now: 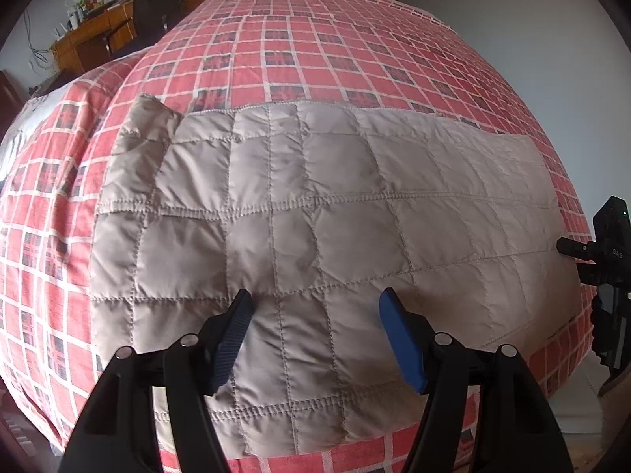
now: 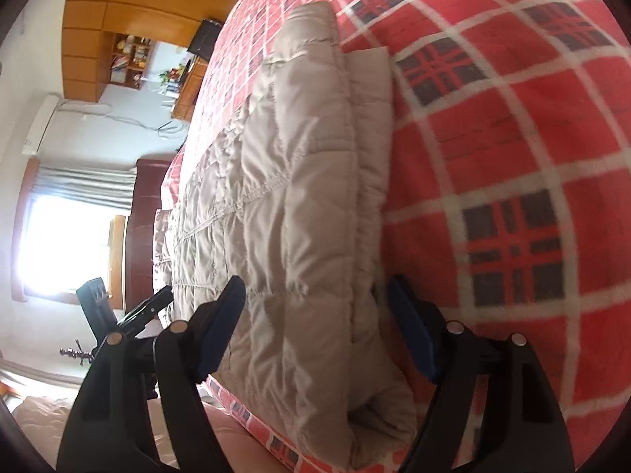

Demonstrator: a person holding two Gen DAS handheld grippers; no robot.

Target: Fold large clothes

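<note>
Beige quilted jacket (image 1: 315,213) long axis crosswise on bed (image 1: 315,39); right gripper (image 2: 315,323) released, straddling its end edge, nearer; left gripper (image 1: 315,315) released above.

The quilted garment (image 1: 315,213) across the middle of the left wrist view is pale beige-grey, stitched into a grid of squares in matching thread. The bedspread (image 1: 315,39) around it is red, crossed by white lines, with dark navy plaid squares scattered through. At the bottom of the frame the left gripper (image 1: 315,339) is black with dark blue pads (image 1: 402,339). In the right wrist view the cupboards (image 2: 118,0) at upper left are orange-brown wood, and the curtain (image 2: 86,189) at the left is grey.
</note>
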